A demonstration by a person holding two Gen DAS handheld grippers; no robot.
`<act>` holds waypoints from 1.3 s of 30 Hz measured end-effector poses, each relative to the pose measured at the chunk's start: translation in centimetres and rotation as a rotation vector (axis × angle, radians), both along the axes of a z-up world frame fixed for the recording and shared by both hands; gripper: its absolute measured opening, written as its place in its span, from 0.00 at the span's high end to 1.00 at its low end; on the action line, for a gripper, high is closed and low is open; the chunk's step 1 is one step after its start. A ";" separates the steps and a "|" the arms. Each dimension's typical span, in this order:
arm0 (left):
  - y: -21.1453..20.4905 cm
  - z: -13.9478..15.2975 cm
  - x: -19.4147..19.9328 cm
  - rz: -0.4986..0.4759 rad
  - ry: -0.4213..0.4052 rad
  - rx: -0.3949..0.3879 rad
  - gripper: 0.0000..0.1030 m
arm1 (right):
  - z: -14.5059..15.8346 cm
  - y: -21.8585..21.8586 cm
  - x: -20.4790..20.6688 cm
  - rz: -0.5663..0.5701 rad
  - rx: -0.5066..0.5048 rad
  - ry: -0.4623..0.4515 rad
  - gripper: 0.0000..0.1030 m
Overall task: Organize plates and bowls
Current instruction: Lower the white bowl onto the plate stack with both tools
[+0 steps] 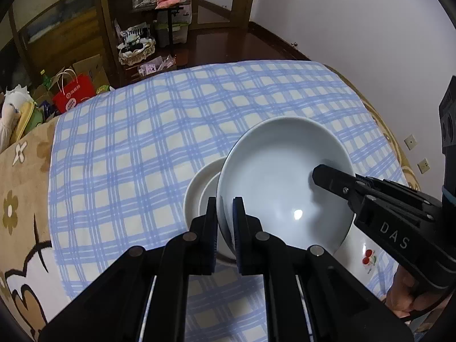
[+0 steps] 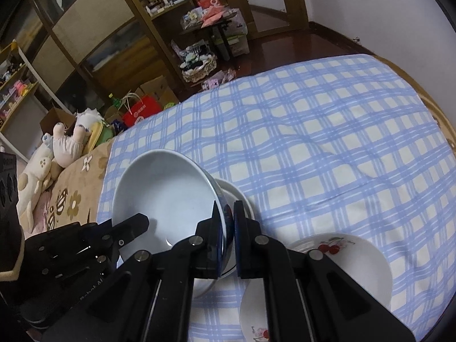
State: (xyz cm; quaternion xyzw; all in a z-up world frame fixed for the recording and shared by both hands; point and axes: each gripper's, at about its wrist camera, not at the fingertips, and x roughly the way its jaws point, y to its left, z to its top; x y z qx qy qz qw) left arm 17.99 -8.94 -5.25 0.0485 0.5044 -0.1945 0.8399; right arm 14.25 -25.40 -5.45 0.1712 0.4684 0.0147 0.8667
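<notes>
From my left camera, far left: a brown flowered blanket (image 1: 20, 188) along the edge of the blue checked cloth (image 1: 136, 142), with a red paper bag (image 1: 74, 94) on the floor beyond. Centre: my left gripper (image 1: 225, 216), jaws clamped on the near rim of the big pale bowl (image 1: 282, 176). The bowl hangs tilted just above a small white dish (image 1: 199, 188), which lies directly under its lower edge — the one thing crowding it. Right: my right gripper (image 1: 322, 175) pinches the bowl's opposite rim, and a cherry-printed plate (image 1: 367, 253) shows beneath the bowl.

From my right camera, left to right: stuffed toys (image 2: 65, 145), the bowl (image 2: 165, 188), then the right gripper (image 2: 228, 213) shut on its rim, the small dish (image 2: 239, 193) behind, and two cherry plates (image 2: 350, 253) at lower right.
</notes>
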 end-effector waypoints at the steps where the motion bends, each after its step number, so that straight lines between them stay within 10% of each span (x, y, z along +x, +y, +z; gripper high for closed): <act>1: 0.1 -0.2 0.0 0.002 0.003 -0.001 0.90 | -0.1 0.2 0.0 0.006 -0.004 0.001 0.92; 39: 0.5 -5.6 1.7 0.012 0.046 0.070 0.90 | -4.8 2.3 2.1 0.061 -0.100 0.101 0.92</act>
